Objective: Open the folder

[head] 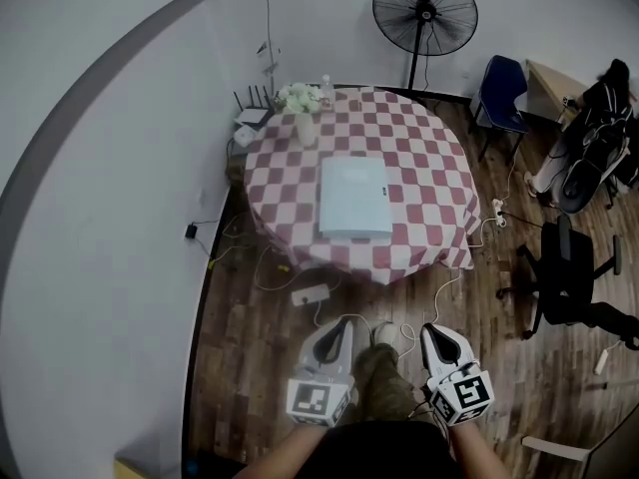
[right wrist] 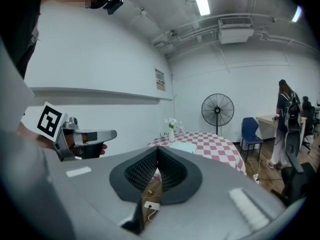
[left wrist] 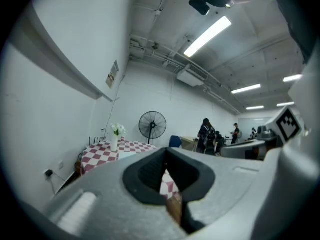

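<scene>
The left grey two-jaw tool (head: 343, 324) and the right grey two-jaw tool (head: 432, 331) point forward side by side, jaws pressed together, nothing between them.

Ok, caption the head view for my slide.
Left gripper and right gripper, both shut, short of the checkered table bearing a closed folder.

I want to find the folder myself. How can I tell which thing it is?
Look at the round table with the red-and-white checked cloth, near the fan. The folder lies flat near its middle. It is the only big pale rectangle; the vase stands upright at the edge.
</scene>
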Demonstrator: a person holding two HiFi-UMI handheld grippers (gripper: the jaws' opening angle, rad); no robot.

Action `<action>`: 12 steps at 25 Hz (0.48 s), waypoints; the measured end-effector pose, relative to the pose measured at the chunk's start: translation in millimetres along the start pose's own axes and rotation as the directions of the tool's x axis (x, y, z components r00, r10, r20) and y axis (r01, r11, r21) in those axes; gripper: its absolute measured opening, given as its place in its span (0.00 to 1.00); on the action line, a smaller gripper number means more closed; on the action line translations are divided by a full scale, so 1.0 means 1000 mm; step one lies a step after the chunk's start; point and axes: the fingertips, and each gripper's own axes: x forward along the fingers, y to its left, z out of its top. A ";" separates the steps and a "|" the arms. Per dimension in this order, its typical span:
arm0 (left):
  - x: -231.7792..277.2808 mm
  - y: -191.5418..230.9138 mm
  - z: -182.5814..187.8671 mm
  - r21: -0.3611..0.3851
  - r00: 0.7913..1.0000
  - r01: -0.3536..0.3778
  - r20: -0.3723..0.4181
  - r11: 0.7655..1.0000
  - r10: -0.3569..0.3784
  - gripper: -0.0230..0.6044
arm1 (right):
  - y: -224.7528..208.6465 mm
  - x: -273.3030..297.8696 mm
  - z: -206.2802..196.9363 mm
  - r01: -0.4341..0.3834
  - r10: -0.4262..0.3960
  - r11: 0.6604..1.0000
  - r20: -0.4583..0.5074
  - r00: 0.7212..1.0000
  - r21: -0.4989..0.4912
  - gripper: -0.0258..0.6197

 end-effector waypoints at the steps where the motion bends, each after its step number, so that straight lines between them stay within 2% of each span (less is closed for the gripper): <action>1: 0.009 0.001 0.001 0.005 1.000 -0.003 0.002 1.000 0.003 0.04 | -0.005 0.007 0.002 -0.007 0.007 1.000 0.004 1.000 -0.007 0.04; 7: 0.084 0.014 -0.002 0.071 1.000 0.002 -0.008 0.997 -0.001 0.04 | -0.067 0.069 0.003 0.024 -0.024 0.998 0.002 1.000 0.051 0.04; 12: 0.166 0.025 -0.021 0.096 0.997 0.009 -0.077 0.995 -0.001 0.04 | -0.138 0.130 -0.009 0.047 -0.043 0.994 -0.042 0.998 0.101 0.04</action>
